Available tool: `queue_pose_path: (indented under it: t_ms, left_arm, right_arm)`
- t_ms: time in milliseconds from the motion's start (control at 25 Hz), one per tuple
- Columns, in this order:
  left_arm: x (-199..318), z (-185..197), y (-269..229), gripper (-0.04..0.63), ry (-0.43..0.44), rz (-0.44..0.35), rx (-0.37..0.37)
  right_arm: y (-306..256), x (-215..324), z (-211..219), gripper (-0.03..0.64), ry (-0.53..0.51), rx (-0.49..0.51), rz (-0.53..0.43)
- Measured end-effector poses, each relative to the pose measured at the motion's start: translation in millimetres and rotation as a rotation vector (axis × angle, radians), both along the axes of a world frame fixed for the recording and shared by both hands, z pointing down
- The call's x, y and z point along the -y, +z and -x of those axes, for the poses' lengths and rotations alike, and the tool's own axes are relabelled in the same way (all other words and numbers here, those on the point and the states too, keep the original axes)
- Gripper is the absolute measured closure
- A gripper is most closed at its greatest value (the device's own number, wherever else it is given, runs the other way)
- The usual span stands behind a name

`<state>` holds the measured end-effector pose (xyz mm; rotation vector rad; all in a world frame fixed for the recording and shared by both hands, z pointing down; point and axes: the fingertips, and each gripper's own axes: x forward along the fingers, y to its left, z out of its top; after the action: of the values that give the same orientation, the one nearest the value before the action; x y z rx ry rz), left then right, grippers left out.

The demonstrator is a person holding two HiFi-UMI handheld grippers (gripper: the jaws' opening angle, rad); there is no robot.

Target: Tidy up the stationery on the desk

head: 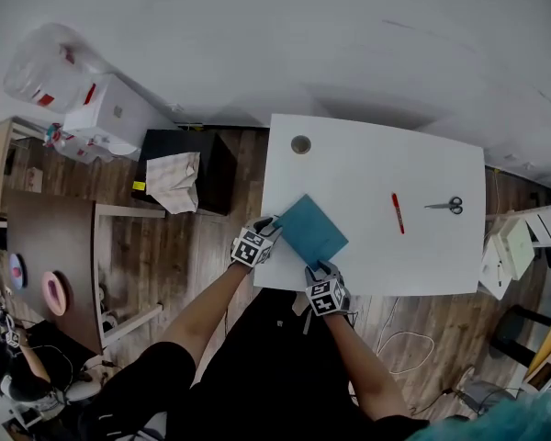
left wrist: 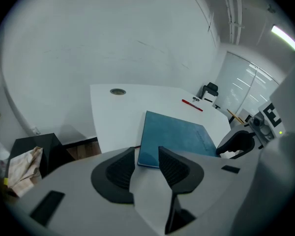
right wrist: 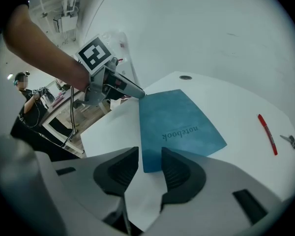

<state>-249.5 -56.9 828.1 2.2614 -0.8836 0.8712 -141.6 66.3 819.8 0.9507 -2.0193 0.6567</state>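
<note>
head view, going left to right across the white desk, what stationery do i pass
blue notebook → red pen → scissors. The round hole lies farther back within the notebook's span, so it is left out of the order.

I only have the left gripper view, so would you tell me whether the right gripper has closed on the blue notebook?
Observer: No, the right gripper has its jaws apart; the notebook shows its near corner between them, unpinched.
Operator: Thanks. Is anything printed on its cover?
Observer: Yes, the word "notebook".
Operator: What lies past the red pen?
Observer: Scissors, to the red pen's right in the head view, not touching it.
</note>
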Motion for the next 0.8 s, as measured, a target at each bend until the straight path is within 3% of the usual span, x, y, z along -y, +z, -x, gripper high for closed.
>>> queue_pose_path:
  t_ms: [200, 360, 600, 800]
  left_arm:
    - [-6.4, -4.1, 8.4, 0.451, 0.021, 0.027, 0.01]
    - [-7.4, -2.6, 11.2, 0.451, -0.02, 0.052, 0.012]
    - [-20.5, -7.4, 10.7, 0.451, 0.02, 0.061, 0.055]
    - [-28.9, -9.0, 9.4, 0.451, -0.062, 0.081, 0.035]
  right_arm:
    - [5.7, 1.2, -2.4, 0.477, -0.023, -0.071, -0.01]
    - [6.8, 1.2, -4.8, 0.483, -0.055, -0.078, 0.002]
    - [5.8, 5.3, -22.1, 0.482, -0.073, -0.089, 0.011]
    - [5.3, 7.4, -31.4, 0.482, -0.117, -0.082, 0.034]
